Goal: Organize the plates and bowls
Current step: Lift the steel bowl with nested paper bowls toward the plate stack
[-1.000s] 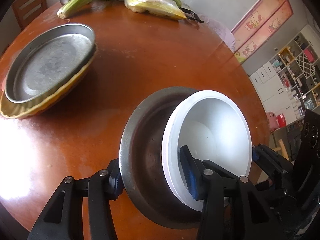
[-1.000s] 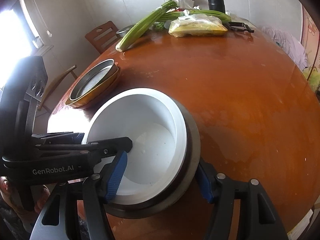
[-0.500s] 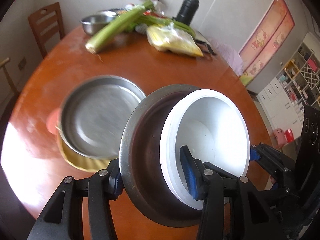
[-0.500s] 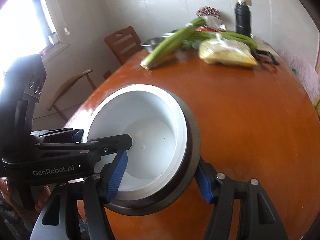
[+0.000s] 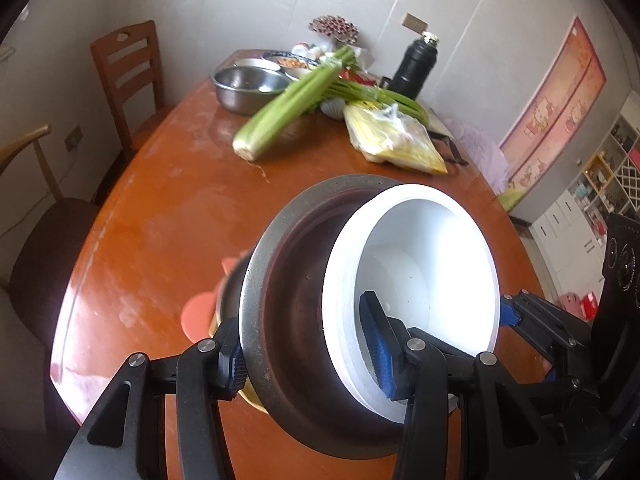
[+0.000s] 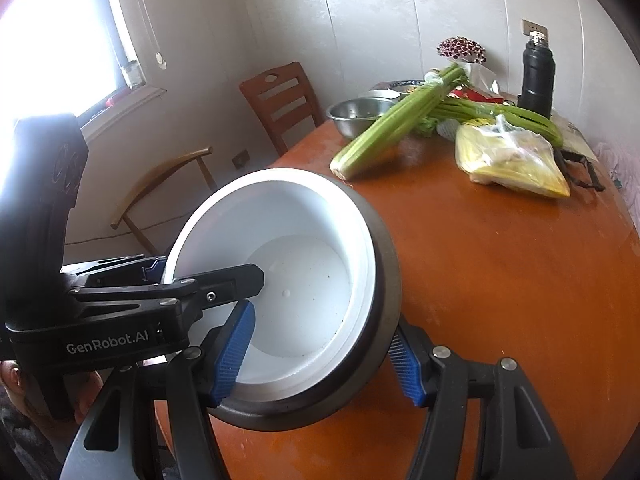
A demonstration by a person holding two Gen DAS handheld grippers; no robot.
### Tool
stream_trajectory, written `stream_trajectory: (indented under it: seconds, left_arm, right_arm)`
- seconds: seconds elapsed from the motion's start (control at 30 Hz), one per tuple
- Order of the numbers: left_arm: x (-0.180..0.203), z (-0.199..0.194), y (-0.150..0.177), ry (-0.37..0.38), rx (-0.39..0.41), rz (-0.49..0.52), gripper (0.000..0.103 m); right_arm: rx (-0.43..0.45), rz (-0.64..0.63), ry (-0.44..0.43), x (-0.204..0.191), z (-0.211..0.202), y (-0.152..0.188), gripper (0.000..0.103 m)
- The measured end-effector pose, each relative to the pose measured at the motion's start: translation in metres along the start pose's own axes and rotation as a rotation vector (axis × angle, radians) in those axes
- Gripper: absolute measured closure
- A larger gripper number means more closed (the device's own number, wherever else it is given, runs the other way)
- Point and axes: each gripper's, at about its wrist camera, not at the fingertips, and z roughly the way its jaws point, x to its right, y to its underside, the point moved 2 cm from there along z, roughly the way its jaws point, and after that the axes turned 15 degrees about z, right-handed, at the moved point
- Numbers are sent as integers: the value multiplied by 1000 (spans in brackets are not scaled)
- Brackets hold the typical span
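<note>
Both pairs of jaws are closed on the same nested pair of bowls, held tilted above the near edge of the tabletop. The left gripper has one blue pad outside the metal bowl and the other inside the white bowl, so it pinches both walls together. The right gripper does the same from the opposite side of the rim.

The white bowl sits inside the metal one with its rim standing proud. It looks like rigid plastic or ceramic, which I cannot tell; if ceramic, it would chip when dropped. The steel bowl is stiff, smooth and probably slippery against the pads. Gripping across both rims seems sound, since it keeps the inner bowl from sliding out at this tilt.

Below the bowls in the left view, a stack of plates shows only as a sliver near the tabletop's near-left edge.
</note>
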Motion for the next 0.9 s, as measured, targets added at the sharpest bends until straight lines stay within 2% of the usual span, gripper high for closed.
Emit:
stream_trajectory:
  seconds: [0.2,0.57,0.9]
  left_arm:
    - [-13,13,3,-3,-23,-23,53]
    - [-24,39,15,14,-68,-49,53]
    - [-26,47,20,19,-81,-50,53]
  right_arm:
    - [-23,1,-7,-3,21,-7,39]
    - [-81,8,8,4,49,1,39]
    - [-89,-7,19,4,61,6,39]
